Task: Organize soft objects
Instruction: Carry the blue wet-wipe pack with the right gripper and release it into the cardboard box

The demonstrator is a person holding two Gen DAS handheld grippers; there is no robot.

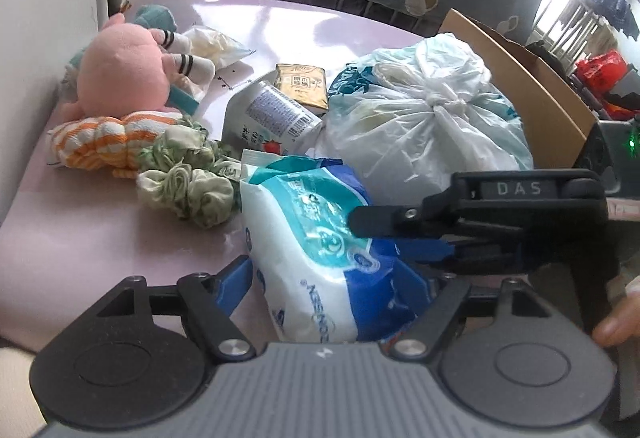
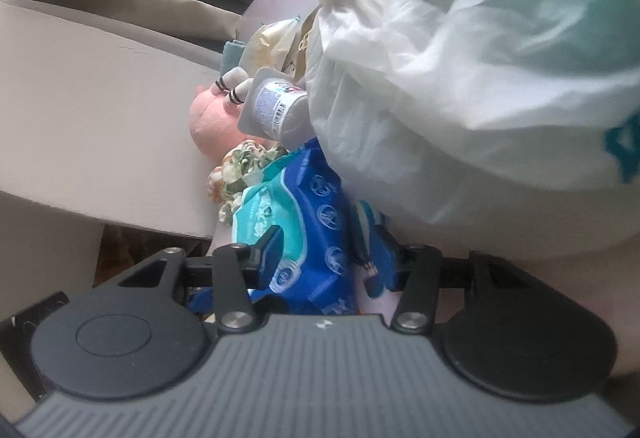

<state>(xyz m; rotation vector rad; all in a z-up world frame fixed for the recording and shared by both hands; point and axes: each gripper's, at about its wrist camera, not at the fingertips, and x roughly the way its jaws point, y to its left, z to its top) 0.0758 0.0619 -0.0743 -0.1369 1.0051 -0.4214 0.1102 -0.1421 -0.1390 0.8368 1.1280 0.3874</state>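
Knotted plastic bag (image 1: pixel 424 118) and cardboard box (image 1: pixel 532 78) block right; bare table (image 1: pixel 80 238) front-left passable.

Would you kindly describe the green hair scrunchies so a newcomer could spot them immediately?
Start at the pale pink table and find the pink plush toy at its left. In front of it lies an orange-striped cloth, and the green scrunchies sit against its right, beside the blue tissue pack. Only they are ruffled, mottled green rings.

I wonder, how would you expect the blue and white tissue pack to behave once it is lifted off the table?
The tissue pack will probably squash rather than resist: its plastic wrap looks puffy and creased. It likely weighs little for its bulk. The glossy film may slip, though the right tool straddles it from one side and the left tool from another, which should steady it.
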